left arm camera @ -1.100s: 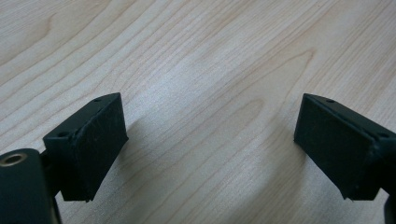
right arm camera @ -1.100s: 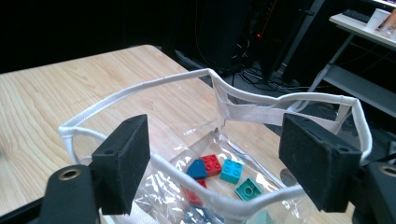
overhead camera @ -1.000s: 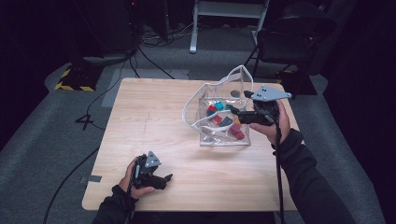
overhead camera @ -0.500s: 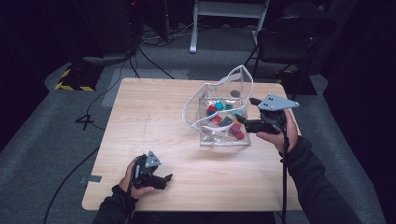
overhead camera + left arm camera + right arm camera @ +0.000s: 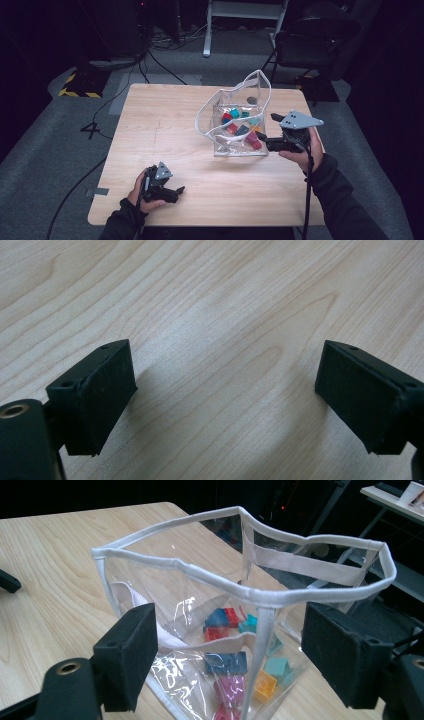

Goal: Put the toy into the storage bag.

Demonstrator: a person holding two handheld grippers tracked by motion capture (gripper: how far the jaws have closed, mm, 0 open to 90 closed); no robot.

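A clear plastic bag (image 5: 220, 107) with white trim stands open on the right half of the wooden table (image 5: 165, 125). Several coloured bricks (image 5: 240, 127) lie in its bottom. My right gripper (image 5: 266, 126) is at the bag's right side, pointing at it, jaws open. In the right gripper view the bag's rim (image 5: 175, 562) and a corner seam stand between the jaws of the right gripper (image 5: 230, 630), with the pads apart from them, and the bricks (image 5: 225, 662) show through the wall. My left gripper (image 5: 176, 192) rests near the table's front left. The left gripper (image 5: 225, 370) is open over bare wood.
A dark chair (image 5: 310, 45) stands behind the table's far right corner. Cables (image 5: 160, 60) run over the grey floor at the back left. A metal stand (image 5: 245, 15) is behind the table.
My right gripper has drawn back from the bag's top rim, moving right and toward the near edge. The bag and the left gripper have not moved.
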